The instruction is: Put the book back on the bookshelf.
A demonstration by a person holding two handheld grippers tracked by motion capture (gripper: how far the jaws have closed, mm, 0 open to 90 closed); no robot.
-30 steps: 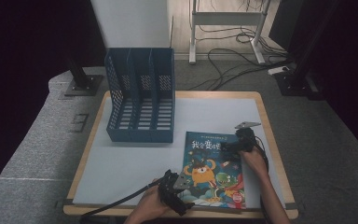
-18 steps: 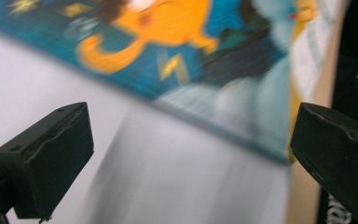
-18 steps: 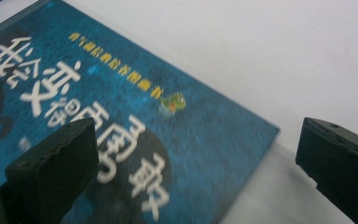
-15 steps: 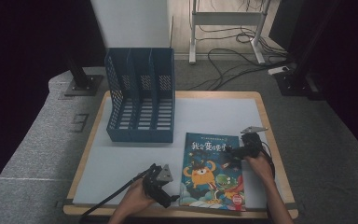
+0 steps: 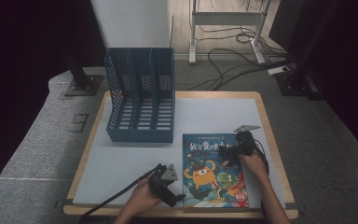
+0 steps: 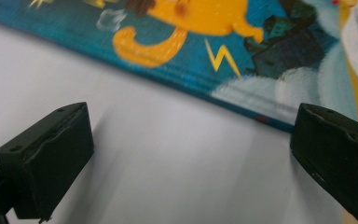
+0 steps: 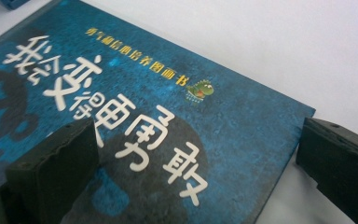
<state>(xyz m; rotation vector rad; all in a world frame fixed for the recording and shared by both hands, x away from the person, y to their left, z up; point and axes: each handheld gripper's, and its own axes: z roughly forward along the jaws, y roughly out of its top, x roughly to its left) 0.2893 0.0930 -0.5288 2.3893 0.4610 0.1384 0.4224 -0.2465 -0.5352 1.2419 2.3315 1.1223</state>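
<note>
- High view: book [image 5: 214, 170] lies flat at the table's near right, rack [image 5: 141, 100] well behind it.
- My left gripper [image 5: 173, 198] is jaws apart by the book's left edge; right gripper [image 5: 227, 151] is spread over its top right corner.
- Looks like the lift-off step: next I'd need a jaw under an edge.
- Book's near edge is cut off in both gripper views, so contact's hard to tell.

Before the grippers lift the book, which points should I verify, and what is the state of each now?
1. Left gripper open at the book's lower left edge: ok.
2. Left fingers around the edge: not ok, still beside it on the mat.
3. Right gripper open over the top right corner: ok.
4. Book lies flat: ok.
5. File rack slots free: ok.
</note>
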